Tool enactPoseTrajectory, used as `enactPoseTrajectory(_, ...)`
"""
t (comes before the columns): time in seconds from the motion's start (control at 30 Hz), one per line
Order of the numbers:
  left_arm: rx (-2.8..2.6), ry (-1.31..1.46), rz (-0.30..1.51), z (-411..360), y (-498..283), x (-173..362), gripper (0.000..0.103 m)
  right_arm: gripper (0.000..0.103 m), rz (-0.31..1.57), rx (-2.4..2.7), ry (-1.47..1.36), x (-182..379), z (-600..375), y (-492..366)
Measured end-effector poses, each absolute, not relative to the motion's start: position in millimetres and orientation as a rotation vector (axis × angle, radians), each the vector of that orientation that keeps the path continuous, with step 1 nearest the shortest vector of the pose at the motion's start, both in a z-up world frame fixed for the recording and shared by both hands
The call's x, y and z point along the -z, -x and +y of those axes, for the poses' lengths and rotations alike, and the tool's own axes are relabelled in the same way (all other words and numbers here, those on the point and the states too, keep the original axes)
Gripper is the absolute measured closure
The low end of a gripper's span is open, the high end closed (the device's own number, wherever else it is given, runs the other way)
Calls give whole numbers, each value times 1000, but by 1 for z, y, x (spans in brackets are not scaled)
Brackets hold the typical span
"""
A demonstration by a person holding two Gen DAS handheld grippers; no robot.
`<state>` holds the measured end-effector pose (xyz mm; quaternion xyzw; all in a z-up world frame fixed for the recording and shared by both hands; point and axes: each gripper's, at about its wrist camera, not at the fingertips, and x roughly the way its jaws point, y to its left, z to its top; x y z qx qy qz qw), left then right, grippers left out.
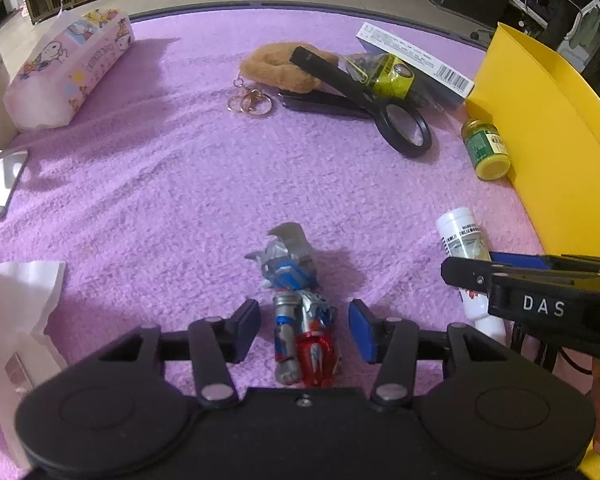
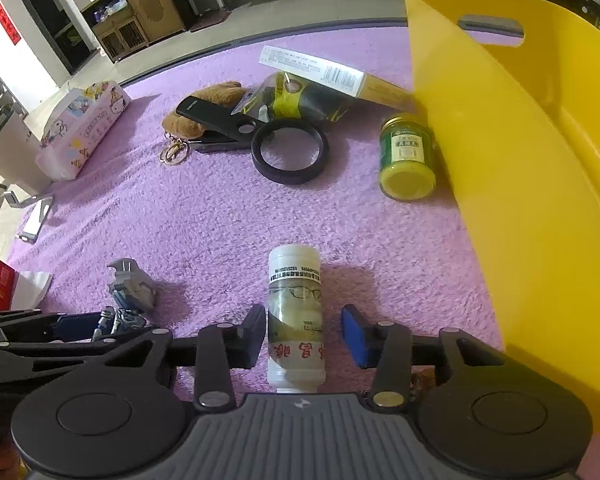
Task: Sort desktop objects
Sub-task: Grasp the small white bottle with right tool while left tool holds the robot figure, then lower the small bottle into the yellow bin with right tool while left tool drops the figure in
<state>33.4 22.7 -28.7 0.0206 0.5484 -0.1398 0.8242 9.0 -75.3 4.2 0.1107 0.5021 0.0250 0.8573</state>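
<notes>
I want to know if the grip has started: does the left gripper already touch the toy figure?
Apart. The left wrist view shows purple cloth on both sides between the left gripper's pads and the toy figure.

Two fisheye wrist cameras look steeply down and forward, close over a purple cloth (image 1: 180, 168), the left view over ground left of the yellow bin (image 2: 520, 184), the right beside it; both show the magnifying glass (image 1: 404, 128) beyond.
</notes>
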Motion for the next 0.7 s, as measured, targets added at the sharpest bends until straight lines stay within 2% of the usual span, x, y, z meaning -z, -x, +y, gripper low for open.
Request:
enactPoseTrajectory(0.07, 302, -56, 1160, 22, -33, 29, 57, 57, 1055, -54, -220, -4, -74, -10)
enactPoseTrajectory(0.13, 307, -73, 1140, 22, -31, 28, 72, 57, 1055, -52, -211, -4, -72, -10)
enactPoseTrajectory(0.2, 304, -62, 1132, 23, -31, 27, 73, 58, 1055, -51, -198, -4, -71, -10)
enactPoseTrajectory(0.27, 302, -54, 1123, 24, -32, 26, 74, 71, 1046, -45, -173, -4, -70, -9)
enactPoseTrajectory(0.3, 299, -48, 1118, 24, -32, 26, 75, 72, 1044, -45, -172, -4, -70, -9)
enactPoseTrajectory(0.7, 279, 0, 1021, 33, -33, 21, 77, 73, 897, -44, -254, -26, -78, -2)
